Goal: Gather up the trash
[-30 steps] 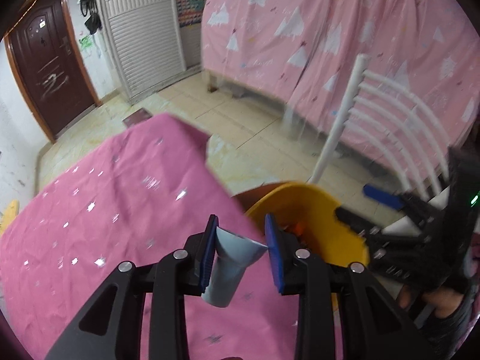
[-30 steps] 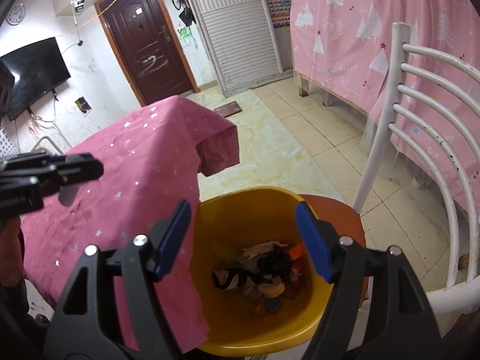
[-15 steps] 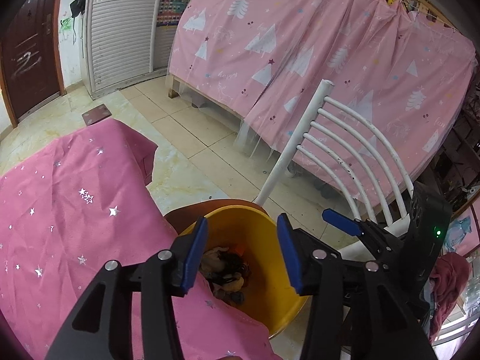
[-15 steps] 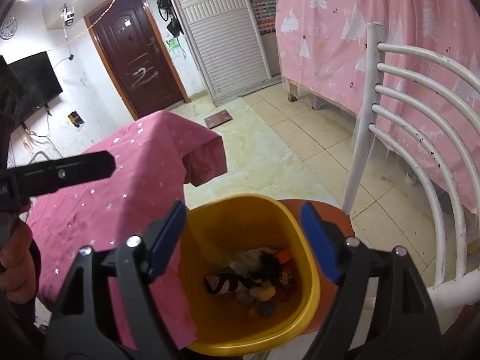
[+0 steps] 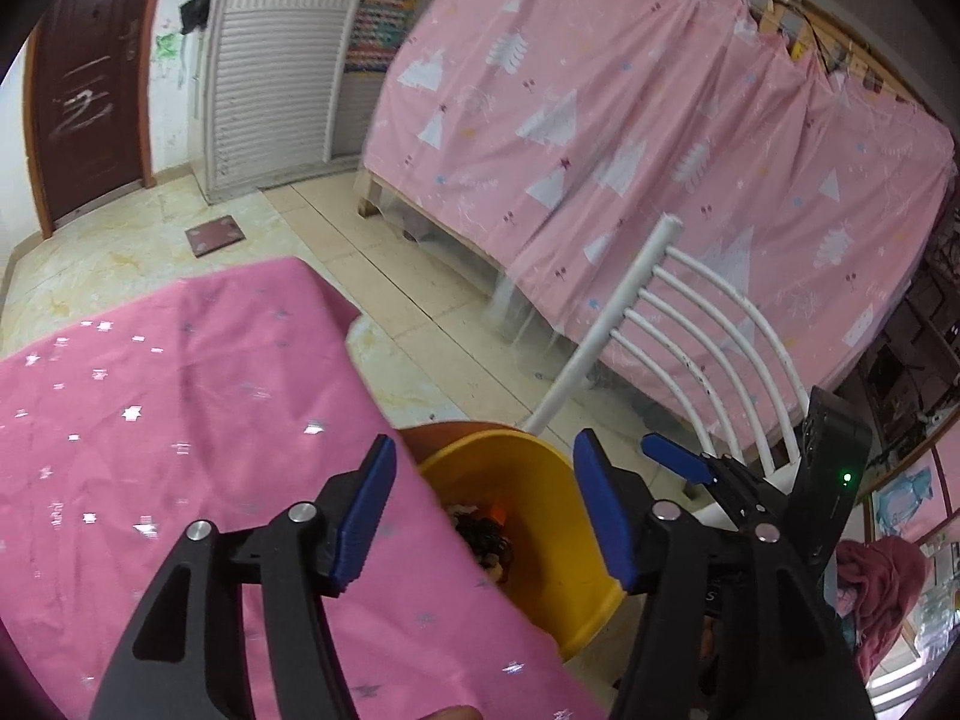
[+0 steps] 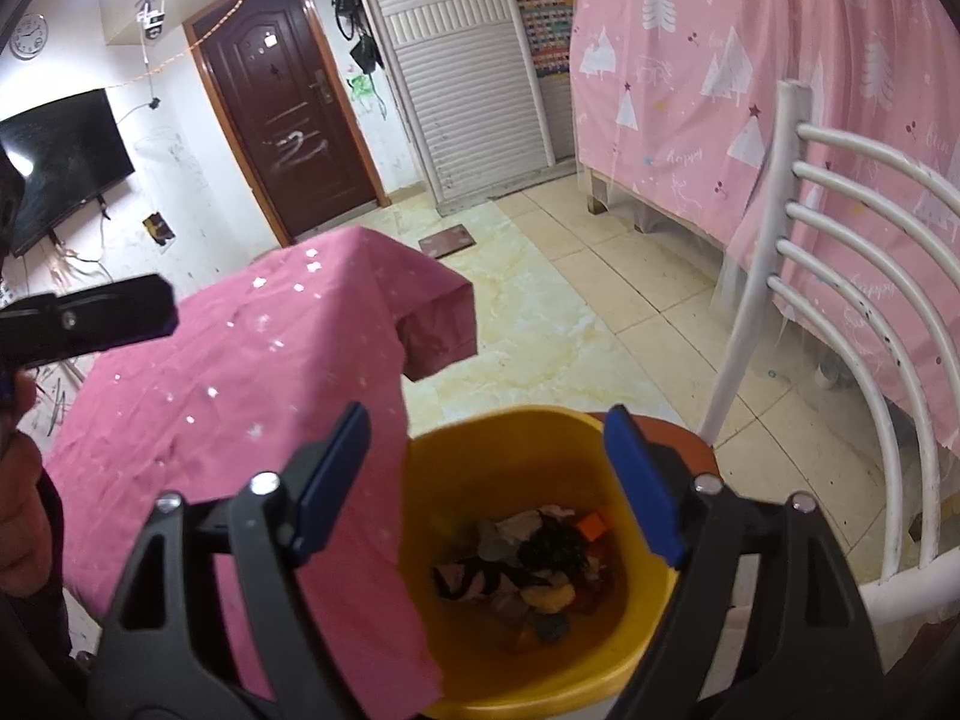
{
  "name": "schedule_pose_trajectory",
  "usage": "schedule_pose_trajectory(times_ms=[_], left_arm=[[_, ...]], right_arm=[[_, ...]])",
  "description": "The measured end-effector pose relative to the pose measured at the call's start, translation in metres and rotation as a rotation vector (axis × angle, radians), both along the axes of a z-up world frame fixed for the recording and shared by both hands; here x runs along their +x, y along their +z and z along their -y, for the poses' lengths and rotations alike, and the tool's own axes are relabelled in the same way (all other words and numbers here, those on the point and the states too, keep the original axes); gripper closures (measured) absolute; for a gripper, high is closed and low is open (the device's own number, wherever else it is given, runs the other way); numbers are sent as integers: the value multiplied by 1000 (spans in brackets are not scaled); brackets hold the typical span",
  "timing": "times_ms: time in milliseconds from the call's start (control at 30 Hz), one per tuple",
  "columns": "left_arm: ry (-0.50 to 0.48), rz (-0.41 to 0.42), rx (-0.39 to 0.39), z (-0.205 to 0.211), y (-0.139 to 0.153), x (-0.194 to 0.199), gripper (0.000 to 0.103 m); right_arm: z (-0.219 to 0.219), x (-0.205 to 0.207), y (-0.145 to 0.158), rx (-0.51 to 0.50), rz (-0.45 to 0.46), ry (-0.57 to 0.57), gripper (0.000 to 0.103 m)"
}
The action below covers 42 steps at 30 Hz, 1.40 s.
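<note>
A yellow bin stands on an orange chair seat and holds several scraps of trash. It also shows in the left wrist view, with trash inside. My left gripper is open and empty, above the edge of the pink tablecloth next to the bin. My right gripper is open and empty, just above the bin's mouth. The right gripper's fingers show at the right of the left wrist view.
A white chair back rises right of the bin. The table under the pink cloth is at the left. A pink curtain hangs behind, with tiled floor, a dark door and a small floor mat.
A second ago my left gripper held a grey cup; it opened and now is empty. It has drawn back and left from over the bin. The right gripper stayed open over the bin.
</note>
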<state>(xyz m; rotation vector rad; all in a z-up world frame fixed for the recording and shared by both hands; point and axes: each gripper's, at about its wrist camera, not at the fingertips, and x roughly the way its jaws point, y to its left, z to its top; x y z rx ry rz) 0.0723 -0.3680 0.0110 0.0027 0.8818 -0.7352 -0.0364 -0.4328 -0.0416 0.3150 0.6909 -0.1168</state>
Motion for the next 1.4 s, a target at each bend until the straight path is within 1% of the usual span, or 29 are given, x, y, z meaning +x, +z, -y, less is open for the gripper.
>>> schedule_pose_trajectory(times_ms=[33,133,267,333,567,633,733,967,1100,1233,1400], left_arm=[[15,9,-8,-9,3,1,44],[64,35,-26,-36,9,5,40],[144,60,-26,-73,15,14,36],[190,82,-9,-95,17,17,34],[338,132,61,-156,16,26,29],[387,145,82,-175,14,28,28],[443,160,121,-198,10,30,27],[563,171,151,-253,2,35,26],[618,182,174,-277,-5,32,26],[656,171,189,-303,-13,31,26],[685,179,209,-323,-18,23,25]], right_arm=[[-4,2,2,-2,6,4,18],[-23,14,9,-13,14,38,18],[-51,31,15,-28,17,92,18],[-68,41,16,-35,17,124,15],[-115,65,23,-48,24,205,14],[-131,71,23,-50,22,230,11],[-150,77,25,-58,20,260,10],[-195,88,26,-75,18,333,9],[-219,89,26,-77,29,374,9],[-239,91,26,-80,36,411,6],[-250,91,27,-73,49,419,6]])
